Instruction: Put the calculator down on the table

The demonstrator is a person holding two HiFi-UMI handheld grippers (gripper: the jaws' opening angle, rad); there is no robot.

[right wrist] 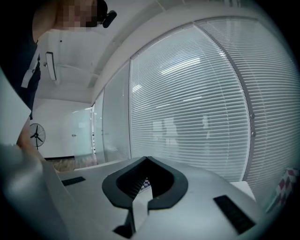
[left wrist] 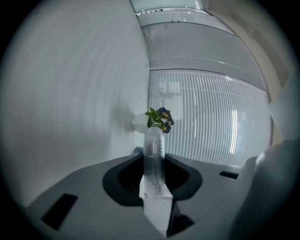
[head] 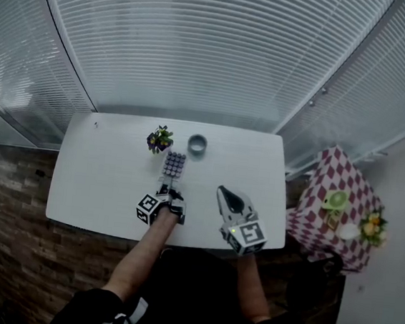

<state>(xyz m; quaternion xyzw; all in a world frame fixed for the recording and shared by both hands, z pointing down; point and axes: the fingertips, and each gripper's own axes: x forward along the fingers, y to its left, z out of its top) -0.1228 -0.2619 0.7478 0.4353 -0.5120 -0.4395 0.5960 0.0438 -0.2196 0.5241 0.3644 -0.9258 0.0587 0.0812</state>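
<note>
The calculator (head: 173, 165), grey with rows of dark keys, lies keys-up over the white table (head: 100, 176), just in front of a small flower pot. My left gripper (head: 168, 192) is shut on its near end. In the left gripper view the calculator (left wrist: 153, 154) shows edge-on, clamped between the jaws of the left gripper (left wrist: 154, 190); the picture is rolled, so the table (left wrist: 70, 93) fills the left side. Whether the calculator touches the table I cannot tell. My right gripper (head: 223, 191) hovers to the right, shut and holding nothing; the right gripper view shows the right gripper (right wrist: 140, 194) facing the blinds.
A white pot of purple and yellow flowers (head: 159, 140) (left wrist: 158, 119) stands just beyond the calculator. A grey ring (head: 198, 145) lies to its right. A side table with a red-checked cloth (head: 334, 180) and small items stands at the right. Window blinds (head: 214, 51) run behind the table.
</note>
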